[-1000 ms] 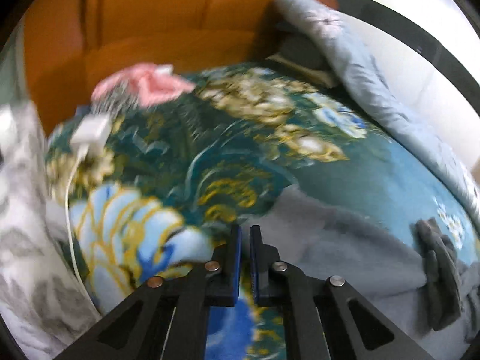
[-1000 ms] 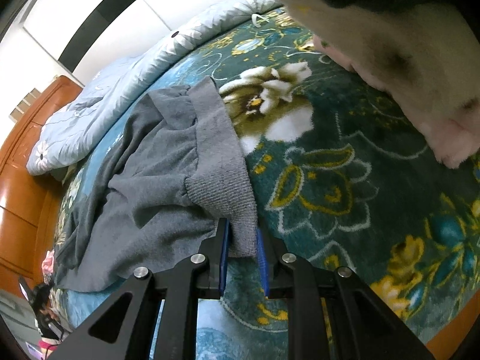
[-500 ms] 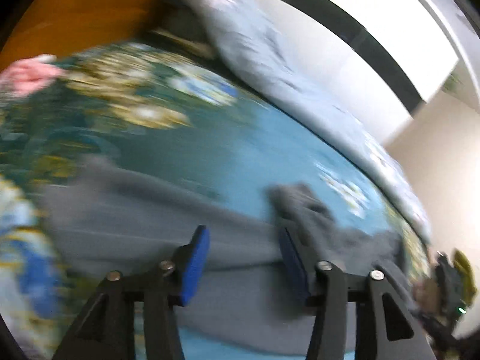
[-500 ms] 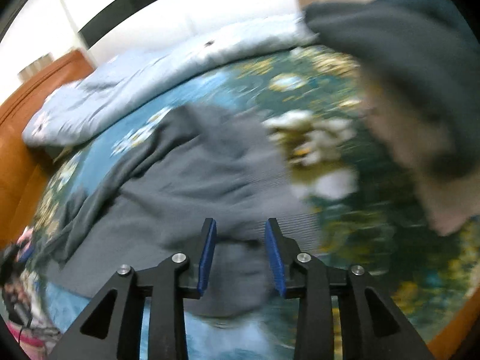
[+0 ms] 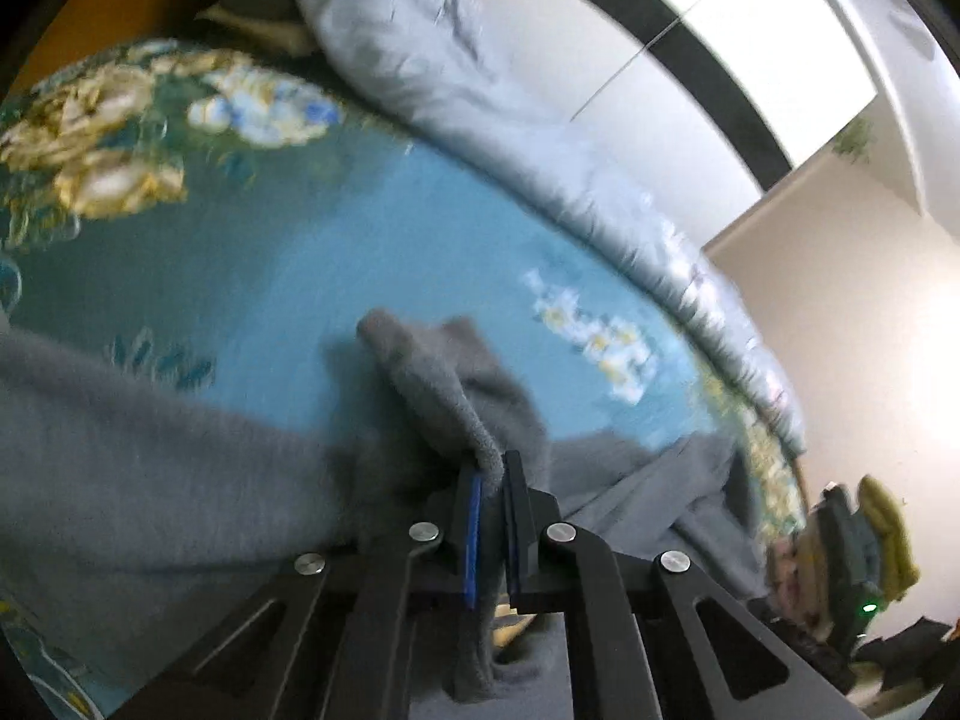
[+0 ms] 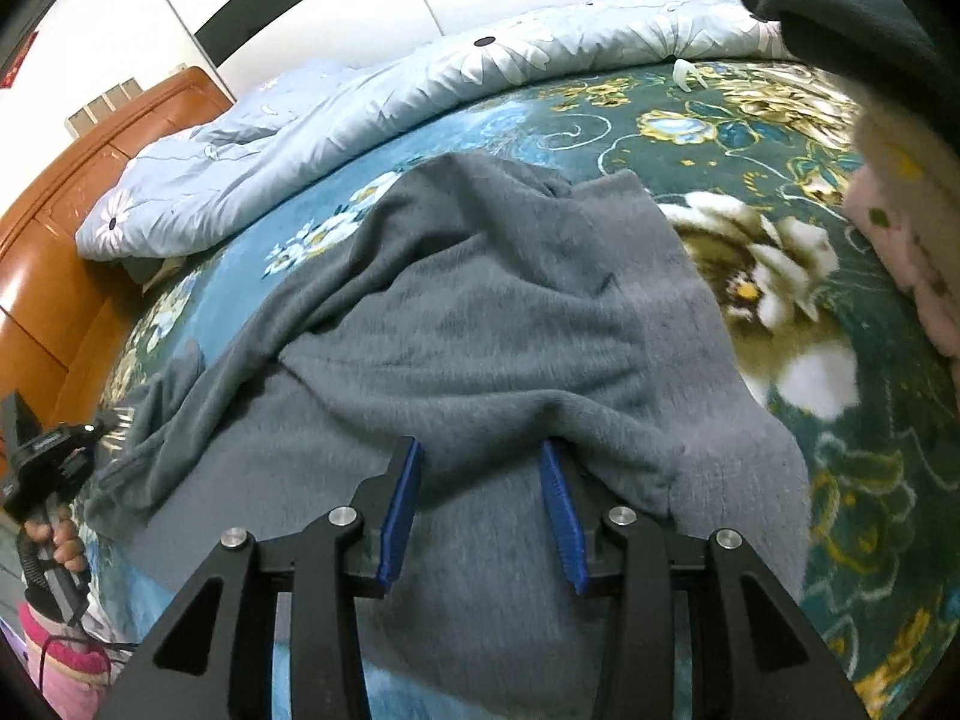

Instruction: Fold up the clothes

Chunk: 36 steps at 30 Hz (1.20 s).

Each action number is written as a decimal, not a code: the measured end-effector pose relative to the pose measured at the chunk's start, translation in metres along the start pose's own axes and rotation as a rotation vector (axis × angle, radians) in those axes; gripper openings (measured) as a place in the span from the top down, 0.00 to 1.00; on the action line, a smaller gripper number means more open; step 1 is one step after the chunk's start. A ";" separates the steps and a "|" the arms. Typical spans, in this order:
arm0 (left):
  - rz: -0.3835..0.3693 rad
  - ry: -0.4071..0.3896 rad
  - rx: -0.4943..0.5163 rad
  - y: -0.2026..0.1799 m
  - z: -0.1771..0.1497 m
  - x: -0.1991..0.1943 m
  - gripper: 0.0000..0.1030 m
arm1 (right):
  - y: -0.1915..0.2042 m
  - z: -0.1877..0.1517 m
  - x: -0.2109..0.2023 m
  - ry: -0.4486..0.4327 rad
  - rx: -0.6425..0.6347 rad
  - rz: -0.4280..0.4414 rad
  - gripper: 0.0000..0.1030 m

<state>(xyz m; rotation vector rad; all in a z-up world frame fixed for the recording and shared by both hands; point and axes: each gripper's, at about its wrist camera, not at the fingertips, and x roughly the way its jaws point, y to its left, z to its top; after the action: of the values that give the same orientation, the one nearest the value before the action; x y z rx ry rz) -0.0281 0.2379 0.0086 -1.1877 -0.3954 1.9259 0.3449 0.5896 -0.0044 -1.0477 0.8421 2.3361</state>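
the grey garment (image 6: 492, 312) is running out of the right wrist view at the bottom edge. beyond the garment, in the left wrist view, the floral blanket (image 5: 252, 228) and pale quilt (image 5: 480, 120) are smearing with blur.

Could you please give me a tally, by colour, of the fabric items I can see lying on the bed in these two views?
Grey: 1, the grey garment, pinched by the left gripper
Teal floral: 1, the blanket
Pale blue: 1, the quilt
Total: 3
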 end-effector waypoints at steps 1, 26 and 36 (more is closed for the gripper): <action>-0.017 -0.034 -0.014 0.001 0.007 -0.008 0.94 | 0.002 0.002 0.002 -0.001 0.001 0.004 0.59; 0.263 -0.010 0.035 0.056 0.148 0.070 0.41 | 0.010 0.021 0.023 0.019 -0.058 -0.019 0.59; 0.399 -0.012 -0.017 0.113 0.147 0.028 0.32 | -0.001 0.106 0.029 -0.044 -0.143 -0.035 0.51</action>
<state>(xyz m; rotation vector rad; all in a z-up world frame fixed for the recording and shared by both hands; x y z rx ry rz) -0.2129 0.2115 -0.0043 -1.3441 -0.1890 2.2719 0.2737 0.6671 0.0288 -1.0545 0.6435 2.4100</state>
